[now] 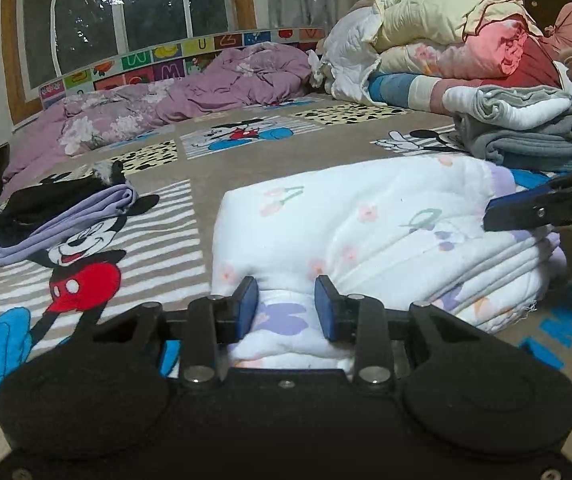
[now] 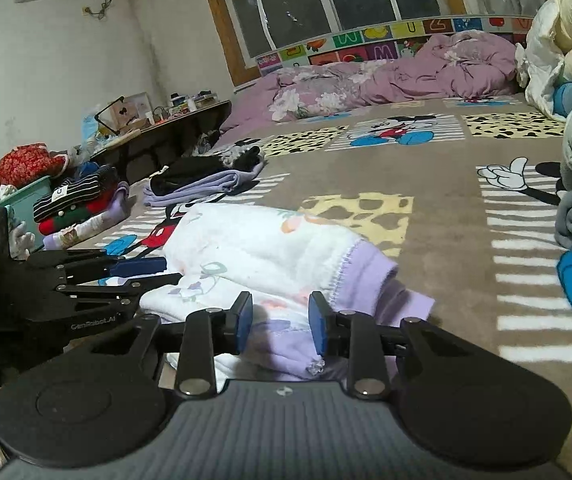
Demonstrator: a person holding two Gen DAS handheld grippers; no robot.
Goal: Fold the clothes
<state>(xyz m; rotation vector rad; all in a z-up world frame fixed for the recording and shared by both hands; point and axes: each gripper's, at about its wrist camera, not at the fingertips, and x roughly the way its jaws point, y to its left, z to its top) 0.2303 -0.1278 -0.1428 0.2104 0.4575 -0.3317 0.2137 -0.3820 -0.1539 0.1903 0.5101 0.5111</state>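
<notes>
Both jaws sit apart around the folded floral pajama (image 1: 349, 232): left gripper (image 1: 286, 306) at 6 o'clock, right gripper (image 2: 280, 324) by the lilac cuff (image 2: 373, 276). A thin pinch could let the fold spill open.

Two tools are seen: the left tool (image 1: 286, 304) and the right tool (image 2: 280, 322). One folded white floral garment (image 1: 365, 232) is counted on the bed. One lilac-and-black clothes pile (image 1: 58, 216), one grey-and-white folded stack (image 1: 525, 132), one striped stack (image 2: 78, 200), one purple quilt (image 1: 174, 100) and one heap of bedding (image 1: 445, 40) are also counted.
</notes>
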